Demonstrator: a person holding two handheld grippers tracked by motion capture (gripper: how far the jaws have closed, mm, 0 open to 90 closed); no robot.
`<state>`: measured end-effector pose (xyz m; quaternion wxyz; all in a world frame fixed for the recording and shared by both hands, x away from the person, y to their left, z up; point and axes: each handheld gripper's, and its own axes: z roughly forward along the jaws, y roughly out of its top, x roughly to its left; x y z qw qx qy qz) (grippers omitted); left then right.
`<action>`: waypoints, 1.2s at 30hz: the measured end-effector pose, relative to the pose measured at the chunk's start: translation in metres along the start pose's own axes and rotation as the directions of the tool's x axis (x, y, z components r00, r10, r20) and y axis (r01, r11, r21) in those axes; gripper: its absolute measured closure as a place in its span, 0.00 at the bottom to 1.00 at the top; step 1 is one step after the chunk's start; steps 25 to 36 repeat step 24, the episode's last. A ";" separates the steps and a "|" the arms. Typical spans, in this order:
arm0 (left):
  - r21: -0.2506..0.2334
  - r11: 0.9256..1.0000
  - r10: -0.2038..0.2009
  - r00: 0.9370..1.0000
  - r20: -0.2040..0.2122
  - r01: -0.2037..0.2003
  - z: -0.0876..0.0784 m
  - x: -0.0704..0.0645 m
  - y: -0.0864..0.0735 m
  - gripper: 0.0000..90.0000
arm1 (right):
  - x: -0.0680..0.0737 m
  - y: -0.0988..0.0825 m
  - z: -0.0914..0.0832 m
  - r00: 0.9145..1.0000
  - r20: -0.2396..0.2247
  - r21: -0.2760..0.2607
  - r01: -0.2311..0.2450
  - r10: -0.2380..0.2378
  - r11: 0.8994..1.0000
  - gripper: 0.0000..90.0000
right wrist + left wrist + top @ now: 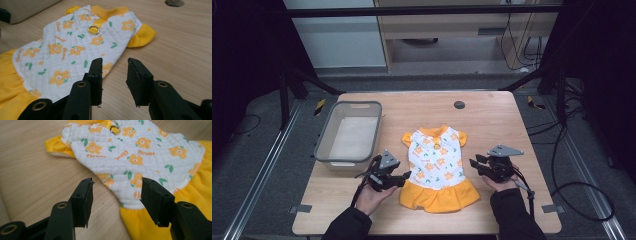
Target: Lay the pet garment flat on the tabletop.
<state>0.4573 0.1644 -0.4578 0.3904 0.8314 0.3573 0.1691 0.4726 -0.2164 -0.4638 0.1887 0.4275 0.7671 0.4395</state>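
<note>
High view first: we saw the little dress [437, 167] lying flat on the tabletop [492, 120], collar toward the far edge, yellow skirt toward us, with the grey bin [348, 134] well apart at its left. Our left hand-held gripper [404, 178] sat just beside the dress's left edge, our right hand-held gripper [473, 164] just beside its right edge. Left gripper view: the jaws stood apart with nothing between them, poised above the waist seam where the white quilting meets the skirt [190, 192]. Right gripper view: those jaws were likewise released and empty, near the hem of the bodice below the sleeve [142, 36]. We judged the garment freshly spread, so the next move called for choosing edges to grasp for a fold.
</note>
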 end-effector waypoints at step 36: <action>0.010 0.994 -0.107 0.987 -0.121 0.109 -0.064 0.047 -0.069 0.32 | -0.044 -0.048 -0.048 0.982 0.127 -0.022 -0.140 0.141 0.990 0.32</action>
